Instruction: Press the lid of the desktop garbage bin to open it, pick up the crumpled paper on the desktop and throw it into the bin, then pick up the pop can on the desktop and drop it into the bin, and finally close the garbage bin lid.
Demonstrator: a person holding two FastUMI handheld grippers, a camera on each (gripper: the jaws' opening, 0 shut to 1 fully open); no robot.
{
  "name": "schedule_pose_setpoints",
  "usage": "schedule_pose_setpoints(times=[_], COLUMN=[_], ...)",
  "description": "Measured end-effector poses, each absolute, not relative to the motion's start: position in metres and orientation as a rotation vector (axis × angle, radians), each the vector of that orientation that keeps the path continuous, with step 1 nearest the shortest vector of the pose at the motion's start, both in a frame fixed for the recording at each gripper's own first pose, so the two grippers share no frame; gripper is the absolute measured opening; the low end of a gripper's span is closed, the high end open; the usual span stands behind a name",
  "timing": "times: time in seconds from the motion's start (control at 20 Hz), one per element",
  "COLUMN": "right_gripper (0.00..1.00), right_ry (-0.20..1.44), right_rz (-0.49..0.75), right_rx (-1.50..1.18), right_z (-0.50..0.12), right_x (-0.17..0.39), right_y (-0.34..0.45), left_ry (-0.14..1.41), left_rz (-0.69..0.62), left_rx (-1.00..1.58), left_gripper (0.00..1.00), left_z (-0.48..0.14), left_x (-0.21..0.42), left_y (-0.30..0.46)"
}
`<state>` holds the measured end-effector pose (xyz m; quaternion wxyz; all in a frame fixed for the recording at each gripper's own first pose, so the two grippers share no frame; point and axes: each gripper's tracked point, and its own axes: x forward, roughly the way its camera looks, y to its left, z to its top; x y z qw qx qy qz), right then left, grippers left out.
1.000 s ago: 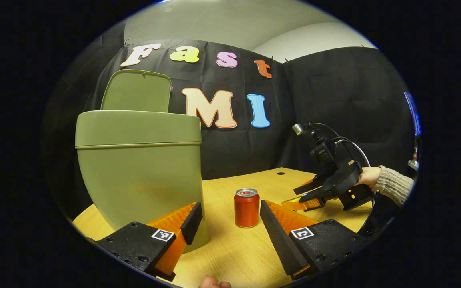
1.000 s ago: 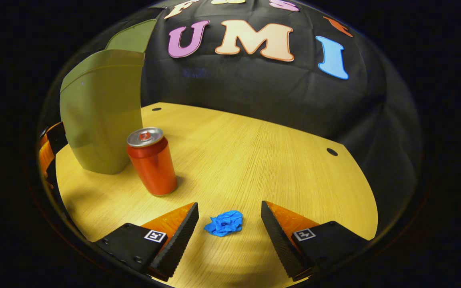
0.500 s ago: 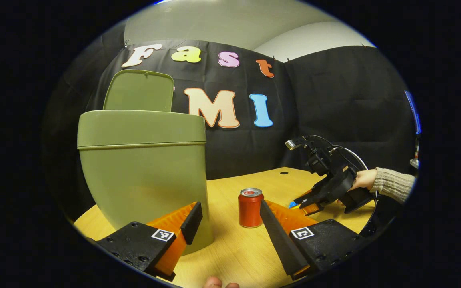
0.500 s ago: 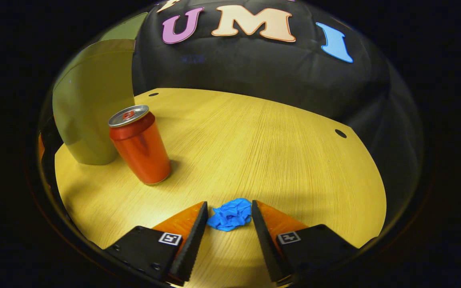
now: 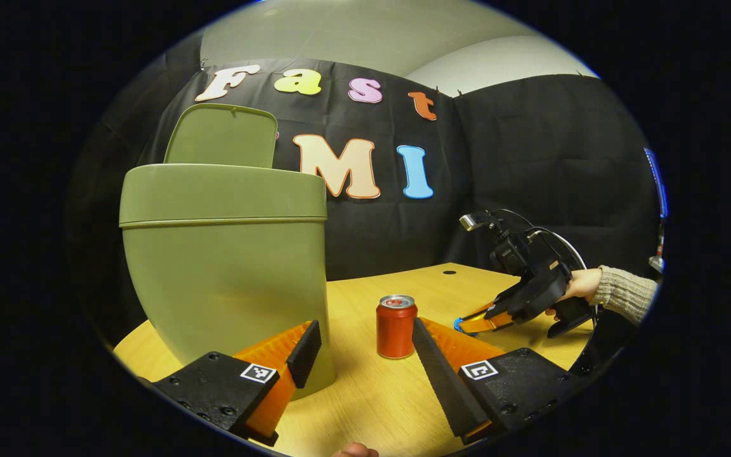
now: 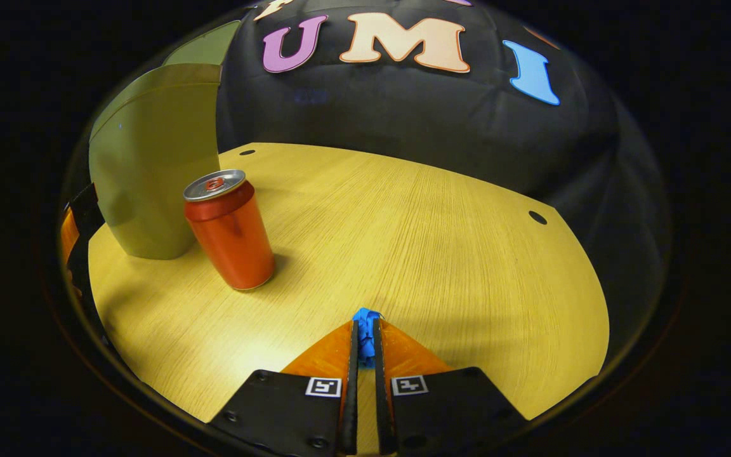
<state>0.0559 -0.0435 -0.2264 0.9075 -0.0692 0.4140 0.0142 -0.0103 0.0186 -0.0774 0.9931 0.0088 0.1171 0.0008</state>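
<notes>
- Fingers (image 6: 393, 355) of the right gripper (image 6: 365, 336) are pressed nearly together, and the blue crumpled paper (image 6: 365, 331) is squeezed between them; a small blue tuft comes out at the tips, at the bottom centre of the right gripper view.
- In the left gripper view the same gripper stands at the right of the frame, held by a hand (image 5: 578, 284) in a knitted sleeve, low over the tabletop (image 5: 372, 393), with a bit of blue at its tips.
- Left gripper (image 5: 360, 355) has its fingers wide apart and holds nothing; the pop can (image 5: 396, 326) stands upright on the tabletop beyond the gap between them.
- Green garbage bin (image 5: 226, 266) fills the left of that view, with its lid (image 5: 223, 136) standing open at the upper left.
- In the right gripper view the bin is at the upper left and the can stands between it and the paper. I judge the paper must travel up and to the left, over the can, to reach the high opening.
- The right gripper has the paper; the left is nearer to the can.
</notes>
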Motion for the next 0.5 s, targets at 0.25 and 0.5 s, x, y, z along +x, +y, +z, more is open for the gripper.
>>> schedule_pose_setpoints(times=[0.25,0.5], right_gripper=[0.14,0.14], right_ry=[0.805,0.698], right_rz=[0.051,0.082], right_rx=[-0.131,-0.16], right_z=[-0.196,-0.129], right_x=[0.058,0.079], right_y=[-0.032,-0.014], left_ry=[0.237,0.238], left_rz=[0.006,0.006], left_rx=[0.019,0.02], left_gripper=[0.9,0.9], left_z=[-0.078,-0.077], left_x=[-0.011,-0.012], left_y=[0.02,0.019])
